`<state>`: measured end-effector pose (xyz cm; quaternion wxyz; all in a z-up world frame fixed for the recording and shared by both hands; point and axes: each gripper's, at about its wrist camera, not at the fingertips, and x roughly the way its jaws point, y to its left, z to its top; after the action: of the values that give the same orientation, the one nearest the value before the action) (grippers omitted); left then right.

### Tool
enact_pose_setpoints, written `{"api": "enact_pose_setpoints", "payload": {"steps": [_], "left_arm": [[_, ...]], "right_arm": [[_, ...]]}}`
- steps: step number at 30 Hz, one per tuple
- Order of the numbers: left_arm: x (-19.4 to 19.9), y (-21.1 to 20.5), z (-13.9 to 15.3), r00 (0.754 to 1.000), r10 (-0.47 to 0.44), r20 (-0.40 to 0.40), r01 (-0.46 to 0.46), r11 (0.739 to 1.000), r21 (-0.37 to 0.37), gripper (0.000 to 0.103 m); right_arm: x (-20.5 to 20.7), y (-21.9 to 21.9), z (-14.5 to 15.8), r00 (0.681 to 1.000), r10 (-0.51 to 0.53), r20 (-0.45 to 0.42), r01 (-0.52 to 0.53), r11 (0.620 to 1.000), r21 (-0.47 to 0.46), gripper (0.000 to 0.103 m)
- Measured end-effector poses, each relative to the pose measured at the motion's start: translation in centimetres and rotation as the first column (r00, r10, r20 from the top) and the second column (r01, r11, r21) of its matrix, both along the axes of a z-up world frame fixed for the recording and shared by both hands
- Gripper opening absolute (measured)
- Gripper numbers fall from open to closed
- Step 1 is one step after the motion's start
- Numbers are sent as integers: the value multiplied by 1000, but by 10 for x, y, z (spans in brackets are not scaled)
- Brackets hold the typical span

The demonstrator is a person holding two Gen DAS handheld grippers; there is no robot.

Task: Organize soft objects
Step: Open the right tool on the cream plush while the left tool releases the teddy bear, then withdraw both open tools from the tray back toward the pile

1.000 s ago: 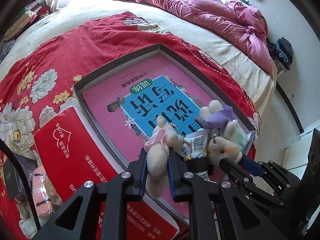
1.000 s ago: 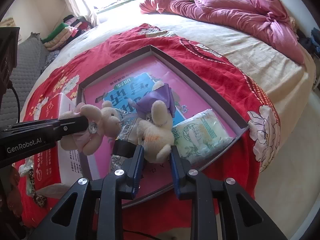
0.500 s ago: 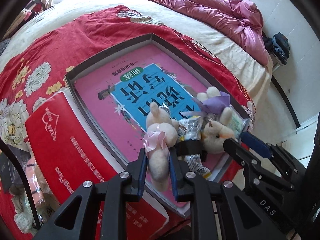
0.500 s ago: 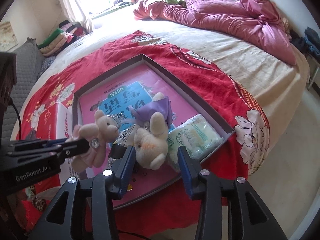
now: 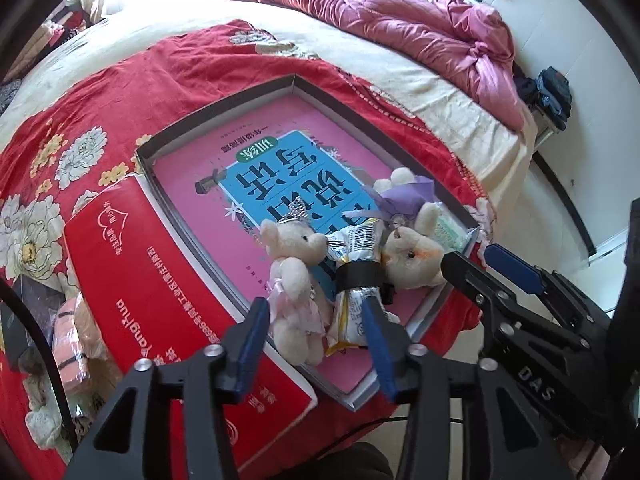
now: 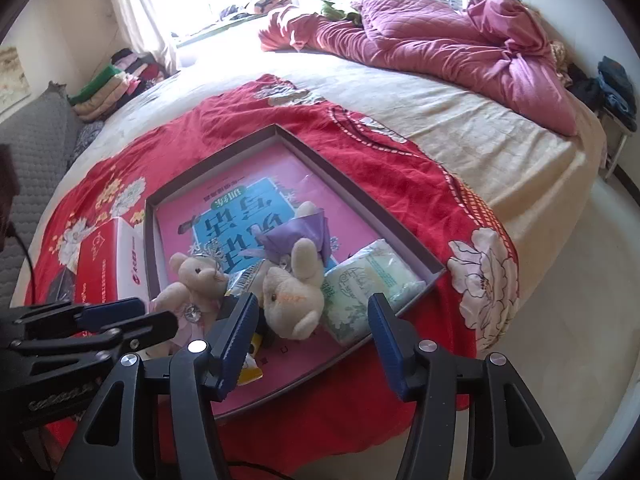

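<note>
Two cream plush bears joined by a banded snack packet (image 5: 356, 276) lie at the near end of a shallow grey tray (image 5: 224, 108) on a pink book. The pink-dress bear (image 5: 294, 276) is on the left, also in the right wrist view (image 6: 192, 280). The purple-dress bear (image 5: 408, 240) is on the right, also in the right wrist view (image 6: 292, 280). My left gripper (image 5: 316, 340) is open, its jaws around the pink-dress bear's legs and the packet. My right gripper (image 6: 310, 328) is open just before the purple-dress bear.
A green tissue pack (image 6: 368, 284) lies in the tray's near right corner. A red box (image 5: 160, 304) sits left of the tray on the red floral blanket (image 6: 400, 168). A pink quilt (image 6: 440, 44) is heaped at the far side. The bed edge and floor are right.
Both grippers opened and let go of the bears, which now rest in the tray. Both grippers drew back a little.
</note>
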<state>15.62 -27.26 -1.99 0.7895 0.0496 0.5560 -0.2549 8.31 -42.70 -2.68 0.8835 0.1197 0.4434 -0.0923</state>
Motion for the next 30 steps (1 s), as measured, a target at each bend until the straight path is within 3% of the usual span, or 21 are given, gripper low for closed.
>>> {"api": "enact_pose_setpoints", "payload": {"steps": [13,30], "left_arm": [[-29,21,48,994,31,101,-25,998,-58,77],[-54,60,72,982,106,154,-95,993,-76,79]], "right_arm": [[-13,4,24,998,-29,48,30,999,-32,70],[-30,30,65,993,9,116,6,991,-135,73]]}}
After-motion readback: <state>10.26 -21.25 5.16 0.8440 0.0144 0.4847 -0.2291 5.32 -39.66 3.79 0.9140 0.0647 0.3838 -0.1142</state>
